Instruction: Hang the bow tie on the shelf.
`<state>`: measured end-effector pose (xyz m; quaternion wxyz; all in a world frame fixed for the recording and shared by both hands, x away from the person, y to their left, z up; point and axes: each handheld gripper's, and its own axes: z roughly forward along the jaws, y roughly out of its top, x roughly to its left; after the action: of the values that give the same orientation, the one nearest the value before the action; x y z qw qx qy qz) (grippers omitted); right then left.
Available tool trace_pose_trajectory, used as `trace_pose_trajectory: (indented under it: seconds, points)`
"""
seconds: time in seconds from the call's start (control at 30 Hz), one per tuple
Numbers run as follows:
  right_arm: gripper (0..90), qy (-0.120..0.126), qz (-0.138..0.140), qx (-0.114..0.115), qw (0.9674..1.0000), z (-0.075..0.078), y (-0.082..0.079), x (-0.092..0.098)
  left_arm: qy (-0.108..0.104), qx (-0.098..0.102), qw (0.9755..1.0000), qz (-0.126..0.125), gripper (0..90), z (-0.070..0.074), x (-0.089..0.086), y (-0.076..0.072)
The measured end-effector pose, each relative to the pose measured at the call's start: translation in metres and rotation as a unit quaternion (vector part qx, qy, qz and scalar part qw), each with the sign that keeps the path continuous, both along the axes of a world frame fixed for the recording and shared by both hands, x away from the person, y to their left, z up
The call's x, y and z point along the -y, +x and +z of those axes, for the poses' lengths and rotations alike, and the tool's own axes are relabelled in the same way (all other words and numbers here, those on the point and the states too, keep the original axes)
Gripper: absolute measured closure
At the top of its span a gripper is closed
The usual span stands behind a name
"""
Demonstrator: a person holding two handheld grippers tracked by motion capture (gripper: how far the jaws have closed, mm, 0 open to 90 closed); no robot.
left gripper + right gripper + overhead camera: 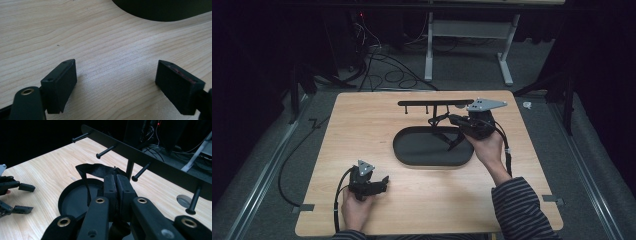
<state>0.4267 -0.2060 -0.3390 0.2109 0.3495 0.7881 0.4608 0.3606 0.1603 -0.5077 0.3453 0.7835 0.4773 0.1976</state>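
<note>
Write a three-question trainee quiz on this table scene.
1. True or false: the left tongs are open with nothing between them.
2. What do the right tongs pinch? A) black strap B) a peg C) tray rim
3. The strap hangs over the black ____, in front of the peg rack.

Key: 1 true; 2 A; 3 tray

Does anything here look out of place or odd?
Nothing stands out. The black strap hangs from the shut right claw above the tray, near the peg rack. The left claw is open over bare table.
</note>
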Motion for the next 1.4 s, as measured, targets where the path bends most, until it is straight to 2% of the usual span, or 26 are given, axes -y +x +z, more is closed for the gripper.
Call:
trace_pose_trajectory:
  seconds: [0.4,0.7,1.1,1.4]
  points:
    - [88.2,-0.002,-0.008,0.0,1.0,0.001,0.014,-0.003,0.0,0.0,1.0,0.0,17.9,0.0,0.0,0.0]
    - [88.1,0.003,-0.035,-0.004,0.9994,-0.002,0.031,0.003,0.0,0.0,1.0,0.0,17.9,0.0,0.0,0.0]
    - [87.8,0.0,-0.064,-0.01,0.9979,-0.009,0.042,0.009,-0.001,0.0,1.0,0.0,17.9,0.0,0.0,0.0]
    - [79.7,-0.005,-0.075,-0.024,0.9969,-0.013,0.046,0.009,-0.001,0.0,1.0,0.0,17.9,0.0,0.0,0.0]
